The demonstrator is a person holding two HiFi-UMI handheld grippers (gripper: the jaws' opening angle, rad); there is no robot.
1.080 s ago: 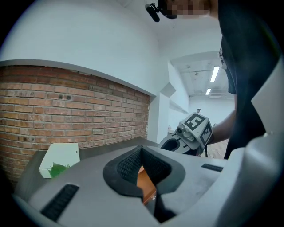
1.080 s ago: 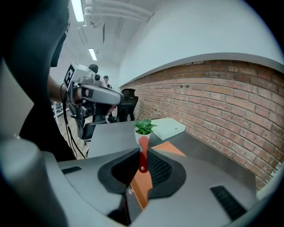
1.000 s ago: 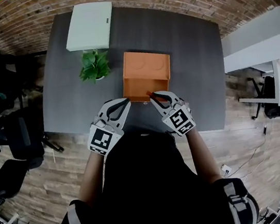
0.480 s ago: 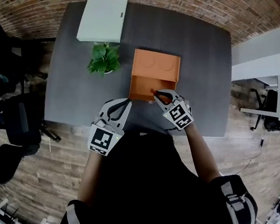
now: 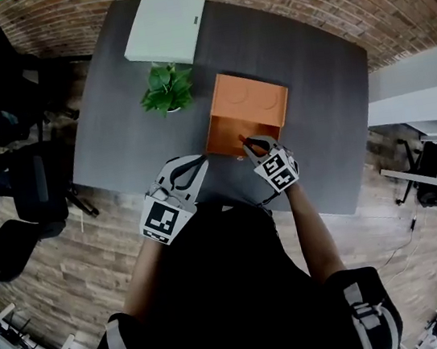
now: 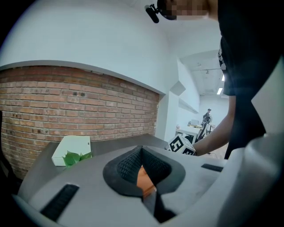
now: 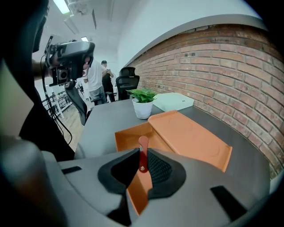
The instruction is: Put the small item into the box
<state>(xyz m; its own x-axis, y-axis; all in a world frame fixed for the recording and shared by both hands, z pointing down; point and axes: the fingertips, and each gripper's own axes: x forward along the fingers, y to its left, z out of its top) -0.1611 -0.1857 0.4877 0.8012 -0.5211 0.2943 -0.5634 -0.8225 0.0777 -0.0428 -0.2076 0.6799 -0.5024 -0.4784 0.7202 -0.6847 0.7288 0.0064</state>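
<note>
Small red item (image 7: pixel 143 142), a thin strip with a rivet near its lower end, stands upright, pinched between the pads of the right gripper (image 7: pixel 142 153). That grip leaves most of the strip clear above the jaws, so it should fall free when they part. In the head view this gripper (image 5: pixel 257 146) hangs over the near wall of the orange box (image 5: pixel 229 134), whose lid is thrown back toward 12 o'clock to leave the inside open. Only a short carry toward 12 o'clock seems needed before letting go.

The left gripper (image 5: pixel 188 167) is parked at about 8 o'clock from the box, over the grey table (image 5: pixel 127 134), out of the way. Its jaws meet at the tips with nothing between them (image 6: pixel 142 150); the orange seen through them is the box beyond.

A potted plant (image 5: pixel 166 88) sits at 10 o'clock from the box, and a white case (image 5: pixel 165 25) lies farther back, both clear of the path.
</note>
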